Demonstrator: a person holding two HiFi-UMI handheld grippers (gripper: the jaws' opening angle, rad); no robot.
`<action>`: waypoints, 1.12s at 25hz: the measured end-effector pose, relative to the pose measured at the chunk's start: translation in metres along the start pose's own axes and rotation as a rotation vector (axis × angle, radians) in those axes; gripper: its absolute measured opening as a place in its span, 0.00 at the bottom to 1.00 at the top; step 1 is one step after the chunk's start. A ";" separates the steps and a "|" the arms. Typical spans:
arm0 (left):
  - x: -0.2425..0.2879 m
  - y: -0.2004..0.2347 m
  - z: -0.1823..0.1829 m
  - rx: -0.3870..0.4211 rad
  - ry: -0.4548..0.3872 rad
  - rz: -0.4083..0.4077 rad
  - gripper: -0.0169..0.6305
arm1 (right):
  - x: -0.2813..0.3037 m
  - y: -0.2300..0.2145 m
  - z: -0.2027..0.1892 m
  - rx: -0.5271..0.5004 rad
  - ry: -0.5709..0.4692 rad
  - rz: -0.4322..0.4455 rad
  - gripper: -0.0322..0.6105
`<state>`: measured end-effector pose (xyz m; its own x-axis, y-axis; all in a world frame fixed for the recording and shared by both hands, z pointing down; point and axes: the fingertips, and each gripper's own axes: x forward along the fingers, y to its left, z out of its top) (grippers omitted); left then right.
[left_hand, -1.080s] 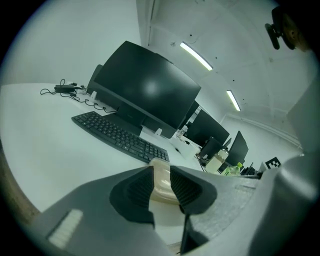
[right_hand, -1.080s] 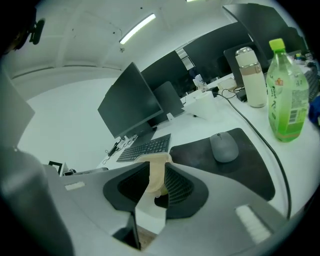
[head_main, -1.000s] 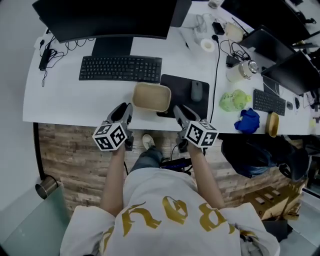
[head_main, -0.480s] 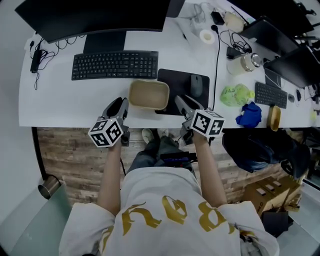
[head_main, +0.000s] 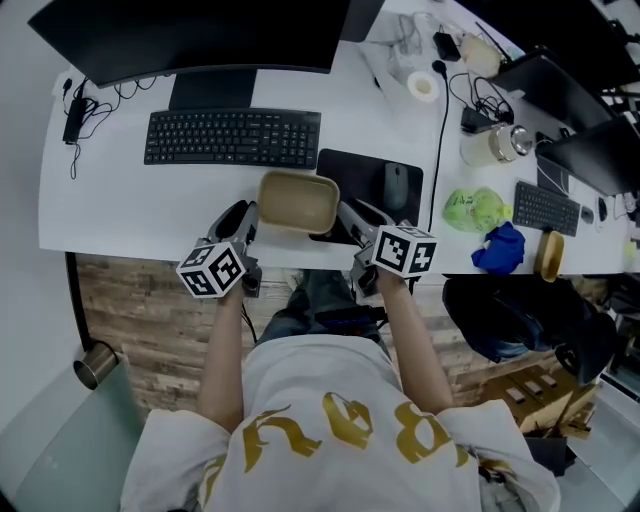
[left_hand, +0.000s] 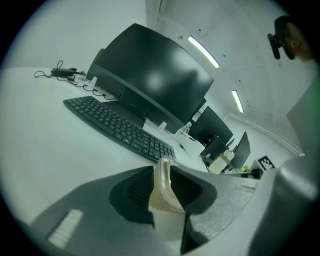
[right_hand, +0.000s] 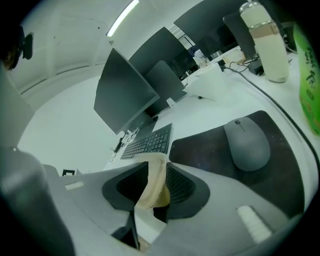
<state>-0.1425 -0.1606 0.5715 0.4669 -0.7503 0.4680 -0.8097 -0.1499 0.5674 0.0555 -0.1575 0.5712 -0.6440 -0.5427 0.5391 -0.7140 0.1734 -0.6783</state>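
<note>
Vs. a sec ago the R gripper (head_main: 350, 215) sits closer to the mouse (right_hand: 246, 145), which looms larger in its view, & the green bottle (right_hand: 311, 85) has slid to the frame edge. In the L gripper (head_main: 247, 212) view the keyboard (head_main: 232, 137) sits a bit higher. The tray (head_main: 298, 200) has barely shifted in the head view. So the hold looks unchanged: both grippers stay clamped on the tray, L on its left rim, R on its right, rim pinched betw. the ribbed pads. Tray lies near the desk (head_main: 120, 205) front edge, just below the keyboard, right end over the pad (head_main: 352, 172). Can't tell whether the tray rests on the desk or hangs just above it. Its underside is hidden, & the bottle is cut off in the R gripper view.
</note>
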 end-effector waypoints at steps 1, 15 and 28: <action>0.001 0.001 0.000 -0.016 -0.007 -0.009 0.18 | 0.003 0.000 -0.002 0.004 0.008 0.005 0.27; 0.003 0.004 -0.014 -0.101 -0.027 -0.082 0.18 | 0.014 -0.016 -0.010 0.051 0.011 0.014 0.27; 0.008 0.000 -0.017 -0.128 -0.027 -0.106 0.15 | 0.020 -0.012 -0.015 0.078 0.019 0.060 0.20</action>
<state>-0.1326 -0.1558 0.5864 0.5359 -0.7521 0.3837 -0.7036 -0.1466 0.6953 0.0468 -0.1578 0.5976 -0.6908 -0.5175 0.5049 -0.6507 0.1405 -0.7462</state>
